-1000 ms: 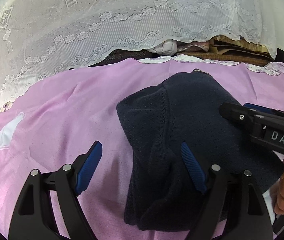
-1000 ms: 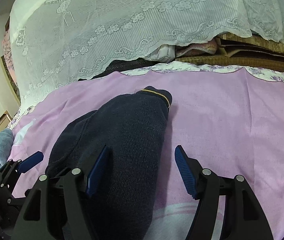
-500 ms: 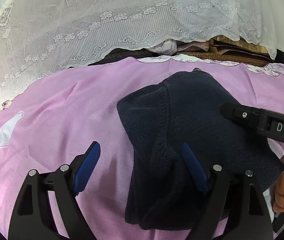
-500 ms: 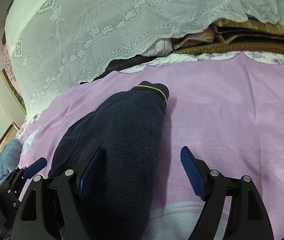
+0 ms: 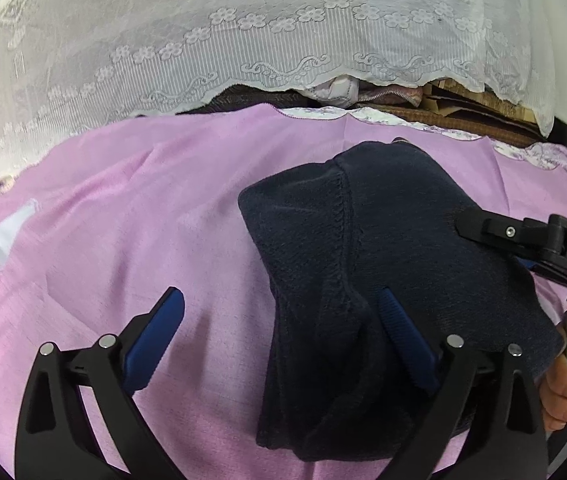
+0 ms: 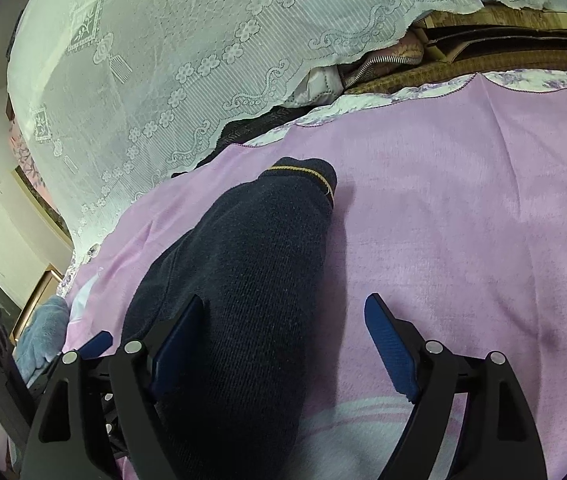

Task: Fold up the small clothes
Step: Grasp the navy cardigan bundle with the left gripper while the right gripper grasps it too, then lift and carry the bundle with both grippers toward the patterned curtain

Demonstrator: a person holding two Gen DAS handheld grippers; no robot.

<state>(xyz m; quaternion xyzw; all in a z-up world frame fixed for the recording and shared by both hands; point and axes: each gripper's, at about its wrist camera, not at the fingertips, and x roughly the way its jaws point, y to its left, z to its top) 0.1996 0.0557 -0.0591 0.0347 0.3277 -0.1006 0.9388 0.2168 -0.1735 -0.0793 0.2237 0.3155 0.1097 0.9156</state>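
A dark navy knitted garment (image 5: 383,264) lies folded in a bundle on the pink bedspread (image 5: 123,220). In the right wrist view the garment (image 6: 251,280) shows a sleeve cuff with a thin yellow stripe (image 6: 303,172) at its far end. My left gripper (image 5: 283,332) is open, its right finger over the garment's near edge, its left finger over bare bedspread. My right gripper (image 6: 283,340) is open, its left finger on the garment, its right finger over the bedspread (image 6: 463,220). The right gripper also shows in the left wrist view (image 5: 523,240), above the garment's right side.
A white lace cover (image 5: 243,32) hangs over a stack of bedding and boxes (image 5: 443,100) at the back. A grey-blue fluffy cloth (image 6: 43,328) lies at the bed's left edge. A picture frame (image 6: 39,292) stands by the wall at left.
The right gripper has tilted up and leftward, so its view shows more of the lace and wall. The left gripper has barely moved. The garment has stayed put.
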